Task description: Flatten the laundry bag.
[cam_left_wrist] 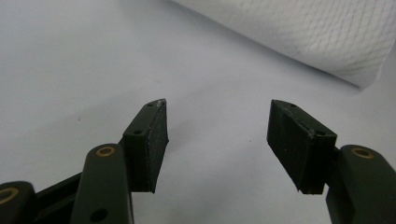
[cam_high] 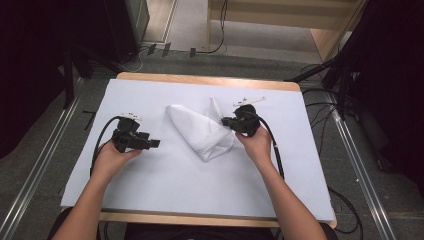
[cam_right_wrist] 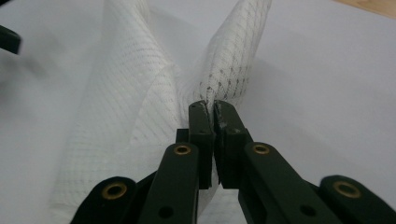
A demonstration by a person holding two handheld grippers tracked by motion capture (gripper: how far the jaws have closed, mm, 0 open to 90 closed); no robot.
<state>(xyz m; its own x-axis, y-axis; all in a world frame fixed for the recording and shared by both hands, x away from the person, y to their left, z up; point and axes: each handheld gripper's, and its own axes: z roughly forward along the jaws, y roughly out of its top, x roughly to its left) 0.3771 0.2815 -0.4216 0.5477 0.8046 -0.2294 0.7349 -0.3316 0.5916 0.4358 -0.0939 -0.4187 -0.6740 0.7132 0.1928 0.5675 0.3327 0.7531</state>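
Observation:
A white textured cloth (cam_high: 200, 131) lies folded in the middle of the white table cover (cam_high: 175, 175). My right gripper (cam_high: 225, 121) is shut on the cloth's right edge, and in the right gripper view the cloth (cam_right_wrist: 140, 93) is pinched between the closed jaws of the right gripper (cam_right_wrist: 214, 105). My left gripper (cam_high: 156, 143) rests left of the cloth, apart from it. In the left gripper view the left gripper (cam_left_wrist: 217, 116) is open with nothing between the jaws, and the cloth (cam_left_wrist: 317, 32) lies ahead at the upper right.
The table's wooden edge (cam_high: 200, 80) shows at the far side. Cables (cam_high: 320, 107) and dark stands (cam_high: 345, 65) sit on the floor to the right. A metal rail (cam_high: 30, 185) runs along the left.

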